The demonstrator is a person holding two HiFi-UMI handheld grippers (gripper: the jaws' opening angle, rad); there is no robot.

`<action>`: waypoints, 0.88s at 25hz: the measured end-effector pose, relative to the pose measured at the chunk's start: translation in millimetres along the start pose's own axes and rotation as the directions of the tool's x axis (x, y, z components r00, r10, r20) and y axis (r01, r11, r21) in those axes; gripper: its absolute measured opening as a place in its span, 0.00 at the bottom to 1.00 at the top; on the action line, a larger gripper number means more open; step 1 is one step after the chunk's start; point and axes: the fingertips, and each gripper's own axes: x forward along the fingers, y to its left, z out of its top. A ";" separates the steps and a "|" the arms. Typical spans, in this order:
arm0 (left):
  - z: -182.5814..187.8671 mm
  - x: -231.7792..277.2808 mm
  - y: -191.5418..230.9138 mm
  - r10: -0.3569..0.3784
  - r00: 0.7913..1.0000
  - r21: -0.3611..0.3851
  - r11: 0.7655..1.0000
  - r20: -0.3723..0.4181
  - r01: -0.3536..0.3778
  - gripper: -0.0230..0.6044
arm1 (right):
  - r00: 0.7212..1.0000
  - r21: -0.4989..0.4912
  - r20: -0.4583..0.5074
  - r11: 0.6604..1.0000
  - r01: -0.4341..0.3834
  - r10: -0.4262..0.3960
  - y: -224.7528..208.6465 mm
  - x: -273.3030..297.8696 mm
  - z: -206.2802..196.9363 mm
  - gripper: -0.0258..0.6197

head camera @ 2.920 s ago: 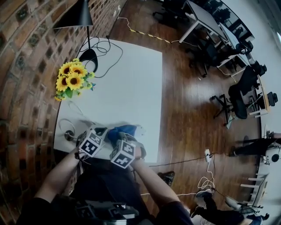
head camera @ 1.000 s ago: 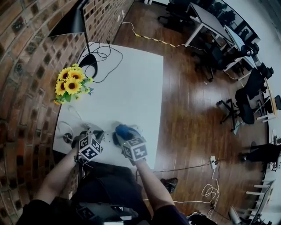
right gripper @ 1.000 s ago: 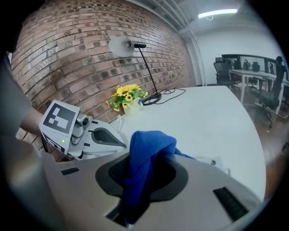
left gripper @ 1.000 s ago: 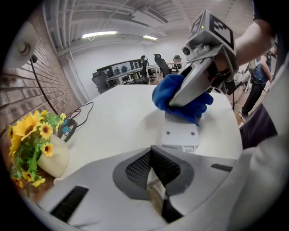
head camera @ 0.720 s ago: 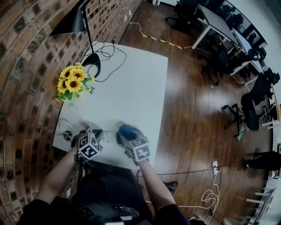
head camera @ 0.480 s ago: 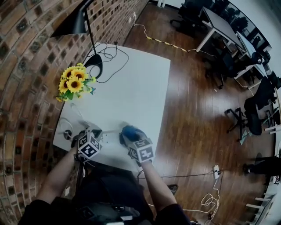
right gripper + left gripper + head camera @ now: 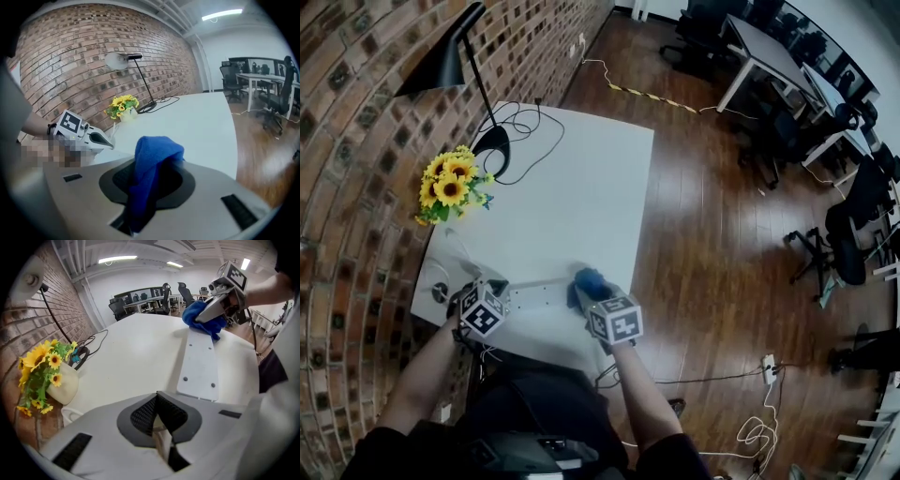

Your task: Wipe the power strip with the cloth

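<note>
The white power strip (image 7: 539, 296) lies along the table's near edge, seen face down with screw holes in the left gripper view (image 7: 199, 359). My right gripper (image 7: 583, 292) is shut on a blue cloth (image 7: 589, 279), which rests at the strip's right end (image 7: 202, 317). In the right gripper view the cloth (image 7: 152, 154) bulges up between the jaws of the right gripper (image 7: 150, 176). My left gripper (image 7: 492, 291) stands at the strip's left end, pointing steeply down. Its jaws (image 7: 159, 427) are shut, with a thin pale sliver between the pads that I cannot identify.
A vase of sunflowers (image 7: 450, 187) stands at the table's left side. A black lamp (image 7: 441, 61) with a round base (image 7: 492, 141) and a looped black cable stands at the far left corner. A white cord (image 7: 439, 274) coils near the left gripper. A brick wall runs along the left.
My right gripper has slid the blue cloth to the right along the strip, baring more of its white surface. The left gripper has stayed at the left end, rolling slightly.
</note>
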 end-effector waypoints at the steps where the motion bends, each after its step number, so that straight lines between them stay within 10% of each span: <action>1: 0.0 0.0 0.1 0.000 1.000 -0.010 1.000 -0.003 0.000 0.06 | 1.000 0.005 0.005 1.000 -0.001 0.001 -1.0 -0.7 0.0 0.17; 10: -0.1 2.6 0.5 -0.003 0.998 -0.011 1.000 -0.062 0.002 0.06 | 0.988 0.054 0.053 0.988 0.143 -0.146 -52.4 -36.4 -14.7 0.17; 22: 0.1 -14.5 28.9 0.123 0.992 -0.077 0.989 -0.037 -0.126 0.06 | 0.996 0.031 0.084 0.999 -0.034 0.031 -4.4 -50.1 -22.4 0.17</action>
